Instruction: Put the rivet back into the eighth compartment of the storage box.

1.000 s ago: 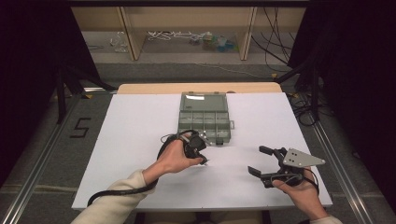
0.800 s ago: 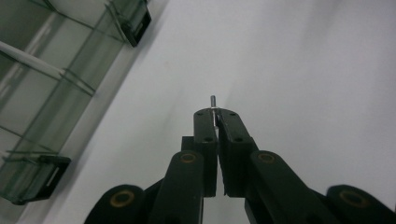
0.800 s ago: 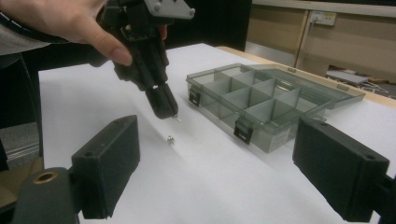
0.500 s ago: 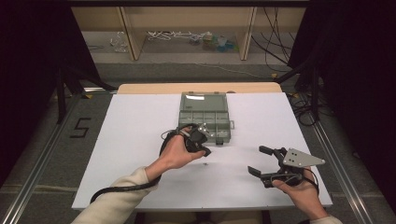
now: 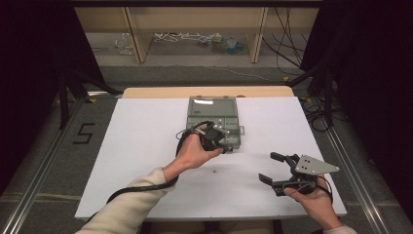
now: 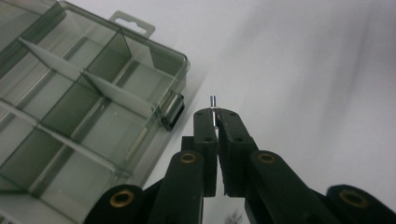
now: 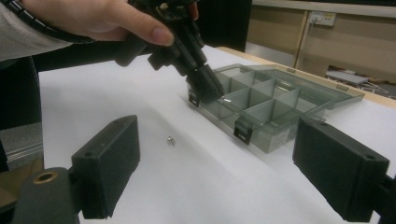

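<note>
Metal pin [image 6: 213,108] pinched in left gripper [image 6: 217,122], axis along jaws; organiser box [image 6: 88,107] lies just left. Right gripper [image 7: 215,163] wide, idle.

The left hand [image 5: 195,152] is reaching forward from a cream sleeve [image 5: 131,207] and holding the left gripper [image 6: 215,116] tilted downward, its jaws pressed nearly together and pinching a small metal pin [image 6: 213,105] at their tips, just beside the near right corner of the compartment box [image 5: 213,119]. The right hand [image 5: 311,200] is resting well to the right of that box, nearer the person, gripping the right gripper [image 5: 269,168] with its jaws spread wide apart and pointing left.
</note>
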Demonstrator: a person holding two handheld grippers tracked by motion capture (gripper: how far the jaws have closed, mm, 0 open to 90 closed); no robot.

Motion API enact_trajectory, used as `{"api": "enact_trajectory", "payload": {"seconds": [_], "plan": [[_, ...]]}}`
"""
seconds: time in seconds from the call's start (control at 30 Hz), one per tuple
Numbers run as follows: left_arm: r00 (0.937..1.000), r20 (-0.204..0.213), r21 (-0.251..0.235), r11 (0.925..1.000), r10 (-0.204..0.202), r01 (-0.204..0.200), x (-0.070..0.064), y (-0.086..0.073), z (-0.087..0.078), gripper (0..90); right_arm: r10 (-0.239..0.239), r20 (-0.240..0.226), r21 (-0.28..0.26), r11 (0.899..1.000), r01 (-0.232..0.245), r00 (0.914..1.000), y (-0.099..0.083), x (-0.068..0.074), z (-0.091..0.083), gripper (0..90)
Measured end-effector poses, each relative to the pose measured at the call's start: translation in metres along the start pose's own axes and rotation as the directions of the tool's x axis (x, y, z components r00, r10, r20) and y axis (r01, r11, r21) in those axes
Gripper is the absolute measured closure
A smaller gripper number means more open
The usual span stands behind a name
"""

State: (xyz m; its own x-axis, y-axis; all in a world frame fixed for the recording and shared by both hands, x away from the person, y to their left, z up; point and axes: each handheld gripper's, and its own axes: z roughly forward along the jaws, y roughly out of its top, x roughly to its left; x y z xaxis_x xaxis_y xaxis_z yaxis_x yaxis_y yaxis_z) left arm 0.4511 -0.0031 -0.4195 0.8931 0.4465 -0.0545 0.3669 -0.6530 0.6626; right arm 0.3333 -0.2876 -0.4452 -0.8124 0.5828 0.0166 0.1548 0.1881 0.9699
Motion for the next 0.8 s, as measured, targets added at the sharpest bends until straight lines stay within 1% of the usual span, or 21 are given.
{"api": "enact_trajectory", "payload": {"seconds": [0.03,0.07,0.1,0.13,0.17,0.2,0.23,0.33,0.4,0.47,0.6,0.77,0.8], "plan": [[0.9998,-0.001,0.021,0.9996,0.021,-0.021,0.003,0.004,0.001,86.4,-0.019,-0.011,0.015,1.000,0.019,0.9998,0.001,-0.002,-0.002,16.0],[1.0000,-0.005,-0.007,1.0000,-0.005,0.004,0.002,0.005,0.004,86.4,-0.020,-0.011,0.014,1.000,0.020,0.9997,0.001,-0.002,-0.002,16.0],[0.9997,-0.005,0.021,0.9995,0.026,-0.026,0.005,0.007,0.003,86.4,-0.020,-0.012,0.014,1.000,0.020,0.9997,0.001,-0.002,-0.002,16.0],[0.9996,-0.007,0.018,0.9995,0.026,-0.026,0.007,0.009,0.004,86.4,-0.021,-0.012,0.015,1.000,0.021,0.9997,0.001,-0.002,-0.001,16.0],[0.9999,-0.007,0.008,0.9999,0.015,-0.015,0.007,0.009,0.005,86.4,-0.020,-0.011,0.020,1.000,0.020,0.9997,0.001,-0.002,-0.002,16.0],[0.9999,-0.012,0.005,0.9999,0.012,-0.012,0.008,0.011,0.005,86.4,-0.020,-0.012,0.019,1.000,0.020,0.9997,0.001,-0.002,-0.002,16.0],[0.9997,-0.011,0.010,0.9998,0.019,-0.019,0.010,0.012,0.006,86.3,-0.020,-0.011,0.019,1.000,0.020,0.9997,0.001,-0.002,-0.002,16.0],[0.9998,-0.019,0.001,1.0000,0.006,-0.006,0.014,0.015,0.009,86.3,-0.020,-0.019,0.032,0.999,0.021,0.9996,0.001,-0.002,-0.002,16.0],[0.9997,-0.023,0.003,1.0000,0.008,-0.008,0.016,0.016,0.010,86.3,-0.021,-0.019,0.031,0.999,0.021,0.9996,0.001,-0.002,-0.002,16.0],[0.9995,-0.031,-0.001,1.0000,0.001,-0.001,0.020,0.020,0.013,86.3,-0.019,-0.019,0.028,0.999,0.020,0.9996,0.001,-0.002,-0.002,16.0],[0.9990,-0.044,0.003,1.0000,0.000,0.000,0.023,0.024,0.019,86.3,-0.020,-0.020,0.028,0.999,0.020,0.9996,0.001,-0.002,-0.002,16.0],[0.9986,-0.052,0.003,0.9999,-0.011,0.012,0.027,0.028,0.027,86.2,-0.018,-0.018,0.022,1.000,0.019,0.9997,0.001,-0.002,-0.002,16.0],[0.9984,-0.055,0.012,0.9998,-0.013,0.014,0.028,0.028,0.028,86.2,-0.019,-0.022,0.028,0.999,0.019,0.9996,0.001,-0.002,-0.002,16.0]]}}
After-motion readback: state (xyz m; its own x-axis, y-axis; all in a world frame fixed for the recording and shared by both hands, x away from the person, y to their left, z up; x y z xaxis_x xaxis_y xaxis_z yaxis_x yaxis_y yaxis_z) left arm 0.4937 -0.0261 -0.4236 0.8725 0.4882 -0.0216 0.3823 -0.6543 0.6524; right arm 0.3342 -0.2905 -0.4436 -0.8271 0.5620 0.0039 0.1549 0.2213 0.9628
